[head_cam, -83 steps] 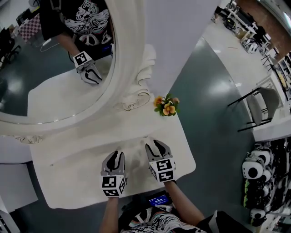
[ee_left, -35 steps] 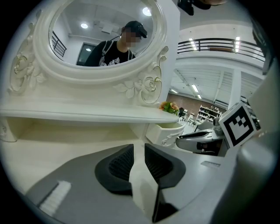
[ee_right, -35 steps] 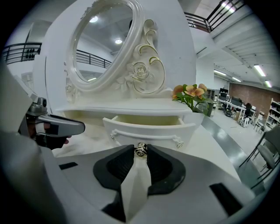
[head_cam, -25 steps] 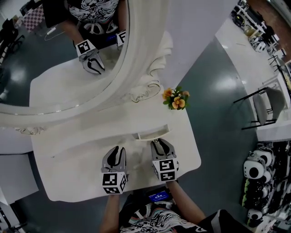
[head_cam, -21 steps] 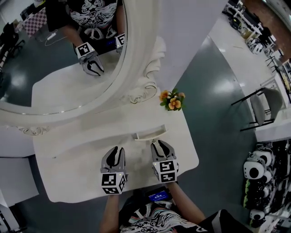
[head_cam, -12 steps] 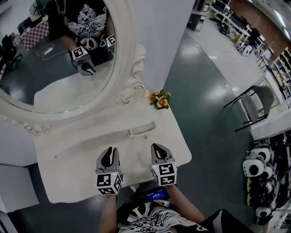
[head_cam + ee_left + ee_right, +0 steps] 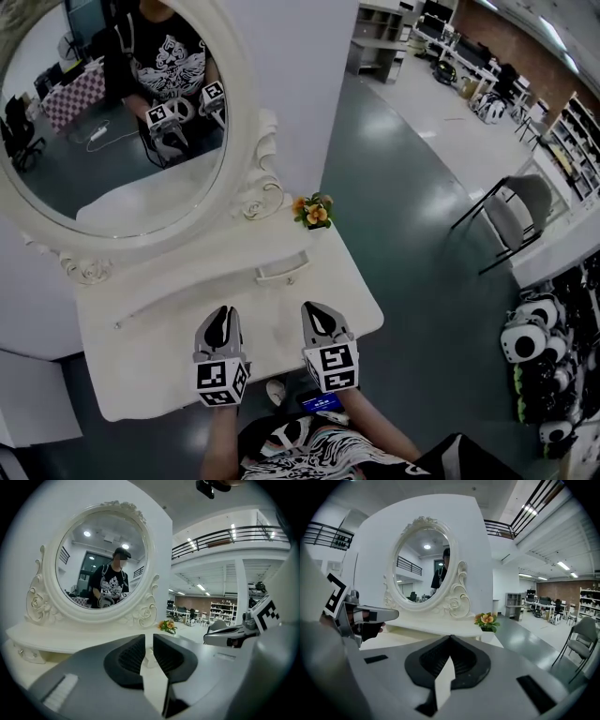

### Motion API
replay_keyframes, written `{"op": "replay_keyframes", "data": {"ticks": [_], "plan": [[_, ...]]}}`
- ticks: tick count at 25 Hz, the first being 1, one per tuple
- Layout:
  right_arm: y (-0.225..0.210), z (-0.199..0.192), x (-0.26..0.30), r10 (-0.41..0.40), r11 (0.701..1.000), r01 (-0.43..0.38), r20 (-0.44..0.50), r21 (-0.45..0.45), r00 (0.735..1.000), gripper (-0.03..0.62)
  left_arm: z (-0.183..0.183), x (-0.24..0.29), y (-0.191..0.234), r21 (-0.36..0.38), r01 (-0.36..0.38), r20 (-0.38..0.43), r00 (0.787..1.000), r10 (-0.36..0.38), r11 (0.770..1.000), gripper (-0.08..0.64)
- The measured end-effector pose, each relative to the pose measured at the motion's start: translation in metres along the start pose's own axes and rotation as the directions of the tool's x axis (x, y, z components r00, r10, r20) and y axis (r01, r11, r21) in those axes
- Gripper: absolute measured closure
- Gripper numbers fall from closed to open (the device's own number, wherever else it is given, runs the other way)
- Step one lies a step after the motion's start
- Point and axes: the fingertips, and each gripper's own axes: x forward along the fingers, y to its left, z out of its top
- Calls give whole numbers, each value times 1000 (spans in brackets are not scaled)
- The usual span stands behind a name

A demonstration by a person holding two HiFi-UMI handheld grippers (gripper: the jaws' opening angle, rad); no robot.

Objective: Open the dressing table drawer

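With jaws pressed together on nothing, held the right gripper (image 7: 314,311) over the dressing table's (image 7: 141,370) near edge. Left gripper (image 7: 220,316) alongside, barely parted, empty. Found the drawer (image 7: 280,271) standing pulled out on the far side: apparently done.

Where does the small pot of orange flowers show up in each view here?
Head view: flower pot just above centre, at the tabletop's back right corner.
Left gripper view: flower pot just right of centre, slightly below mid-height.
Right gripper view: flower pot right of centre, slightly below mid-height.
Shared landmark: the oval mirror frame, left of the flowers everywhere.
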Motion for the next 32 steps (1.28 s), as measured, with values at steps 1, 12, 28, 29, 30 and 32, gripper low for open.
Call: {"op": "replay_keyframes", "data": {"ticks": [1, 12, 28, 29, 30, 32], "plan": [[-1, 0, -2, -3, 1000, 3, 1, 0, 1000, 592, 1, -1, -1, 1, 0, 4, 1000, 0, 1000, 506], [-7, -1, -11, -21, 1000, 21, -1, -3, 1000, 592, 1, -6, -7, 17, -4, -3, 1000, 4, 1000, 506], [-11, -9, -6, -20, 1000, 19, -26, -10, 999, 592, -5, 2, -4, -3, -4, -11, 1000, 4, 1000, 508], [-11, -9, -6, -20, 1000, 20, -26, -10, 999, 592, -5, 2, -4, -5, -4, -11, 1000, 4, 1000, 508], [-11, -10, -6, -20, 1000, 19, -27, -9, 999, 592, -6, 3, -4, -6, -4, -12, 1000, 4, 1000, 508], [-12, -10, -6, -18, 1000, 18, -29, -8, 999, 592, -6, 3, -5, -8, -3, -15, 1000, 3, 1000, 508]]}}
